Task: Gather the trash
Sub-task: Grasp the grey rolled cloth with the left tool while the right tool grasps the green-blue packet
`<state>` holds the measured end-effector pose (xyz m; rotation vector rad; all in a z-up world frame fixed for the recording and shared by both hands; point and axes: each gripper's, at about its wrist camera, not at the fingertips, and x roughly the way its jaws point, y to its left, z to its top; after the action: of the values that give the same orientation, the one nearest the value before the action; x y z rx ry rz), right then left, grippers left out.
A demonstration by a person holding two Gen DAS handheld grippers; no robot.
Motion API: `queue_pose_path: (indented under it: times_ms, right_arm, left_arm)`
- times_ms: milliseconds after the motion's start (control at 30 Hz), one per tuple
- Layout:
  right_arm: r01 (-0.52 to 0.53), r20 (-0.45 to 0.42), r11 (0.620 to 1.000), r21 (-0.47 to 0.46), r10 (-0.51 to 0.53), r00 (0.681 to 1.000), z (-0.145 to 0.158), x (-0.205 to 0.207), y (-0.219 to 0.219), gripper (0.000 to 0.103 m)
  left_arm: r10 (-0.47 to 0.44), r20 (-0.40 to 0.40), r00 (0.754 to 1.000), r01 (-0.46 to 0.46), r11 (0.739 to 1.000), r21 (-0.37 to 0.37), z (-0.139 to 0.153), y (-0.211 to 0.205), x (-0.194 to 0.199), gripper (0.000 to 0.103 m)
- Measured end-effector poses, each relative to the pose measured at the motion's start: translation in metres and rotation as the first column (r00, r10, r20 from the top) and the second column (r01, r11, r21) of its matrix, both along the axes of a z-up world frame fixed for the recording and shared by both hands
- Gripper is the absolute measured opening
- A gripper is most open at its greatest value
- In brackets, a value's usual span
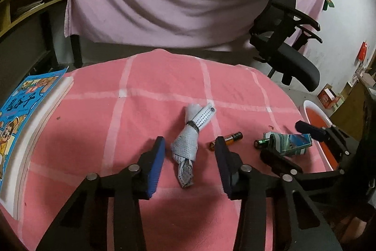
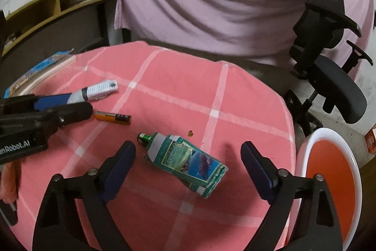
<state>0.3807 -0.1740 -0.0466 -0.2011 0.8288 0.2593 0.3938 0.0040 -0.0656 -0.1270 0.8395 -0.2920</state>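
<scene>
Two tools are hanging over the pink checked tabletop (image 2: 188, 86), with the white-rimmed orange bin (image 2: 329, 171) sitting just off its right edge. The right tool (image 2: 188, 152) is gaping wide around the green printed packet (image 2: 188, 161), not touching it. The left tool (image 1: 189, 152), half open, is straddling the knotted grey wrapper (image 1: 188, 145), gripping nothing. The two batteries (image 1: 226, 138) lying beside could roll if nudged. Whether the green-capped battery (image 2: 144, 138) is tucked into the packet is unclear.

Right tongs (image 2: 188, 152) straddle crushed carton (image 2: 188, 160), seemingly untouched.
</scene>
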Motion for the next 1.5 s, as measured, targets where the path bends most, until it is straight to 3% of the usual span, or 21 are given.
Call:
queue_pose_path:
  times_ms: [33,133,400,667,800,1200,1500]
  right_arm:
    - [-0.003,0.000,1.000,0.000,0.003,1.000,0.000,0.000,0.001,0.084]
    - [-0.016,-0.001,1.000,0.006,0.016,1.000,0.000,-0.001,0.002,0.064]
    - [-0.017,0.011,1.000,0.014,0.017,1.000,0.002,-0.003,0.001,0.061]
    - [-0.009,0.096,0.999,0.031,0.006,0.995,0.013,-0.013,-0.003,0.061]
    - [-0.005,0.144,0.999,0.046,-0.002,0.990,0.019,-0.018,-0.006,0.051]
    - [-0.038,0.036,0.999,0.012,0.037,0.999,0.003,-0.011,0.007,0.052]
    - [-0.024,-0.034,0.998,0.060,0.026,0.999,0.000,-0.015,0.002,0.055]
  left_arm:
    - [0.001,-0.002,1.000,-0.001,1.000,-0.004,-0.001,0.001,0.000,0.027]
    - [0.007,-0.007,1.000,-0.007,1.000,-0.018,-0.002,0.004,0.000,0.018]
    - [0.005,0.009,1.000,-0.004,0.999,-0.033,0.002,0.009,-0.008,0.017]
    - [0.027,0.125,0.992,-0.023,0.999,-0.033,0.017,0.007,-0.030,0.017]
    - [0.028,0.174,0.984,-0.023,0.999,-0.029,0.023,0.004,-0.039,0.017]
    - [0.033,0.125,0.992,-0.026,0.998,-0.058,0.019,0.009,-0.034,0.017]
    - [0.030,0.095,0.995,-0.022,0.996,-0.090,0.018,0.017,-0.037,0.017]
